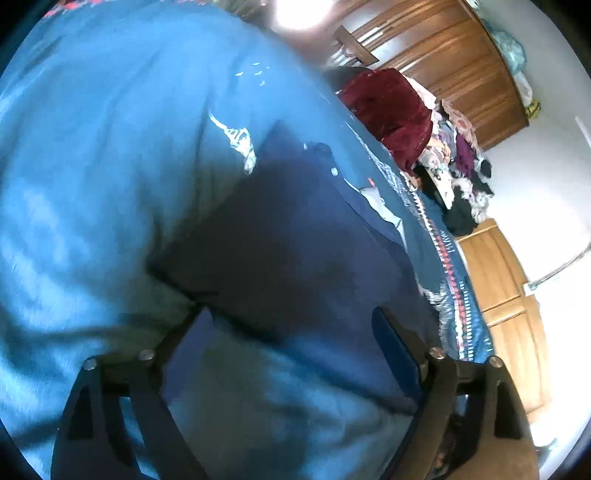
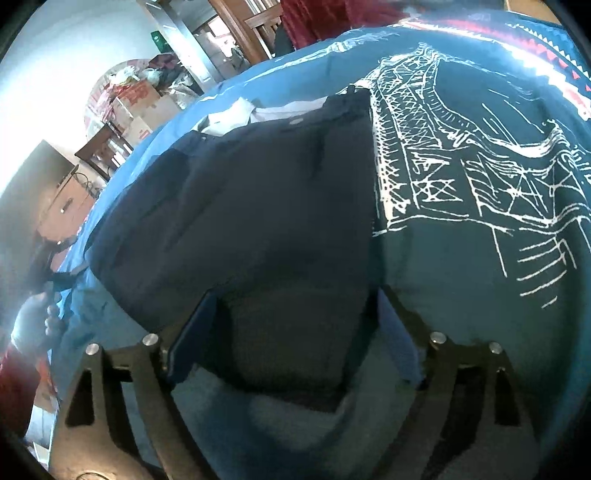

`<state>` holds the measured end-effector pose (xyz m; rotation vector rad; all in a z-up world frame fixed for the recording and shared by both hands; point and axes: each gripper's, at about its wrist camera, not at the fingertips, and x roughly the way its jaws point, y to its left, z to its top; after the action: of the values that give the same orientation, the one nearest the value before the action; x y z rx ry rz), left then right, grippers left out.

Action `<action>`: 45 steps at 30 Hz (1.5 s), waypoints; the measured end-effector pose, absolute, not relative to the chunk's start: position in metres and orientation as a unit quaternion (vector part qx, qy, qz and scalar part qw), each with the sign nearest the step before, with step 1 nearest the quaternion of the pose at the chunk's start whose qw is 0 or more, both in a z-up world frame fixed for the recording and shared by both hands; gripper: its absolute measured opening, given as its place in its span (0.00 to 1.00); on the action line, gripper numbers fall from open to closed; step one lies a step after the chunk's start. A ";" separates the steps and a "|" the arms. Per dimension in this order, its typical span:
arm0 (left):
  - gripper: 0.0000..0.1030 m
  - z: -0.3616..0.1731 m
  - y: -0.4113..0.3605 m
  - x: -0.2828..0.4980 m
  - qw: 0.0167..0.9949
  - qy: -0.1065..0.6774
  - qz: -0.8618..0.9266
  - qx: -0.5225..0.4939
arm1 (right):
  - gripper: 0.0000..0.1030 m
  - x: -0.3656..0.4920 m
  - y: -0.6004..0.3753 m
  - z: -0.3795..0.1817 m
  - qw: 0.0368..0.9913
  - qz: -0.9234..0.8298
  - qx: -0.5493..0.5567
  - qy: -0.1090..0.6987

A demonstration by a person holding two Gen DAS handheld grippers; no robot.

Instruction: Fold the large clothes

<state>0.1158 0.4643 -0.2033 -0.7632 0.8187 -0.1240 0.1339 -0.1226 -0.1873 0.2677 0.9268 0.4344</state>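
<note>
A blue bedspread [image 1: 92, 166] with a white line drawing of a bridge [image 2: 461, 177] and a red, white and blue patterned border [image 1: 454, 273] covers the working surface. On it lies a dark navy garment [image 1: 280, 236], folded into a compact block, with a button [image 1: 334, 170] and a pale lining showing at its far end. In the left wrist view, a maroon cloth [image 1: 391, 114] and a heap of mixed clothes [image 1: 461, 162] sit beyond the garment at the far side of the bedspread, in front of a wooden wardrobe [image 1: 454, 62] and a white wall; a lighter wooden cabinet [image 1: 506, 295] stands below the border. In the right wrist view, stacked cardboard boxes [image 2: 136, 107], a dark wooden table [image 2: 99, 147] and a wooden door frame [image 2: 236, 26] occupy the background.

The left gripper [image 1: 291, 332] is spread wide, its blue-padded fingers [image 1: 391, 354] just at the near edge of the garment; it grasps nothing, and whether the tips touch the fabric cannot be told. The right gripper [image 2: 295, 314] is likewise wide open, its two fingers straddling the near end of the navy garment, which lies between them unclamped. At the left edge of the right wrist view, a person's hand [image 2: 51, 317] appears, blurred, beside the bedspread.
</note>
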 end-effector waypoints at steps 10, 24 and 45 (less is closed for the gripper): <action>0.85 -0.212 0.452 0.111 0.856 0.364 -0.065 -0.361 | 0.92 0.134 -0.118 -0.187 0.862 0.214 0.118 0.444; 0.84 -0.209 0.496 0.043 0.840 0.331 -0.033 -0.428 | 0.73 0.095 0.035 -0.103 0.878 0.295 -0.038 0.374; 0.95 -0.206 0.497 0.075 0.809 0.342 -0.125 -0.461 | 0.10 0.152 0.265 -0.117 0.813 0.407 -0.211 0.360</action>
<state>0.0752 0.4969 -0.2056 -0.9844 0.7316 -0.2671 0.1518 0.2648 -0.1167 -0.4503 0.7681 0.8684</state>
